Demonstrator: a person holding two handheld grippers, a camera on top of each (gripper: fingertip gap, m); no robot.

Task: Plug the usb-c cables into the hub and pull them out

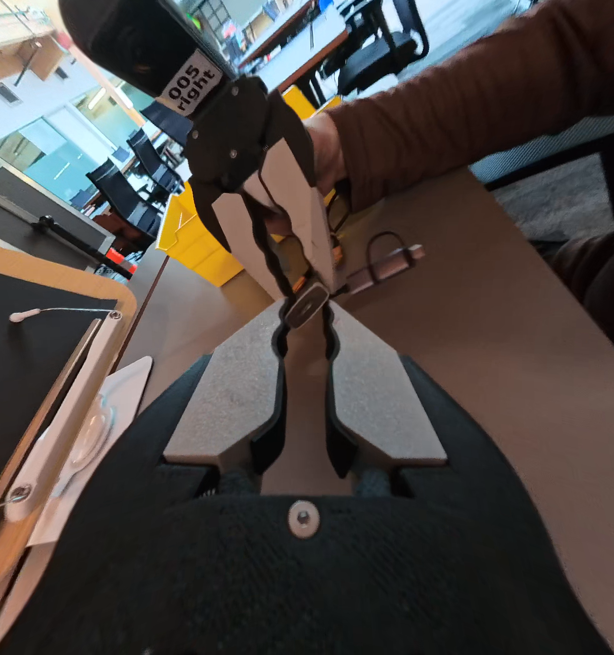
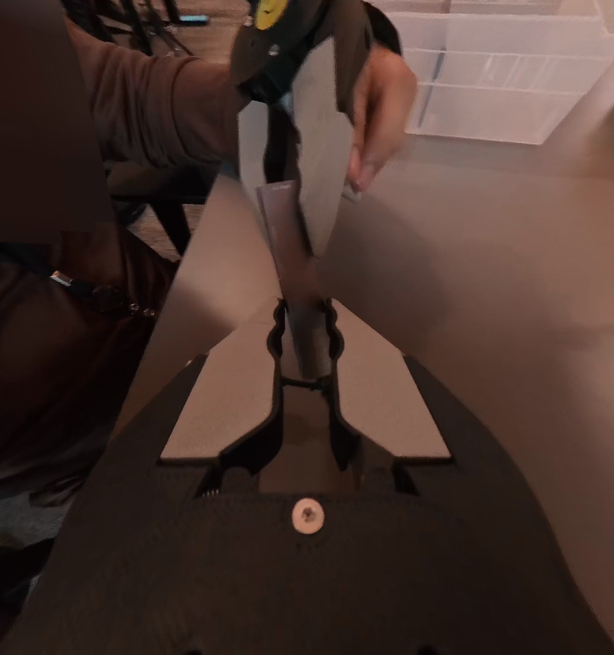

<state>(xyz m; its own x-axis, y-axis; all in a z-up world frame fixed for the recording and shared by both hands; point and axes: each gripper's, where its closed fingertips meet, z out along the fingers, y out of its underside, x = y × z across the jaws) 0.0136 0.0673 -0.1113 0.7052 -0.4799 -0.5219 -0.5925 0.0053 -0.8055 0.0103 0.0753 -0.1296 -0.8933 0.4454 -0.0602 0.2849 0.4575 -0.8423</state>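
Both claws pinch the grey hub (image 1: 305,307) above the tabletop (image 1: 457,354), left claw (image 1: 305,320) on one end, right claw (image 2: 303,336) on the other; a steady hold looks wise.

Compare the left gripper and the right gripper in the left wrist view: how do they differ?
The left gripper lies low, pointing along the table; the right gripper comes down steeply from above. The right gripper carries a white label; none shows on the left gripper. Both are shut on the grey hub.
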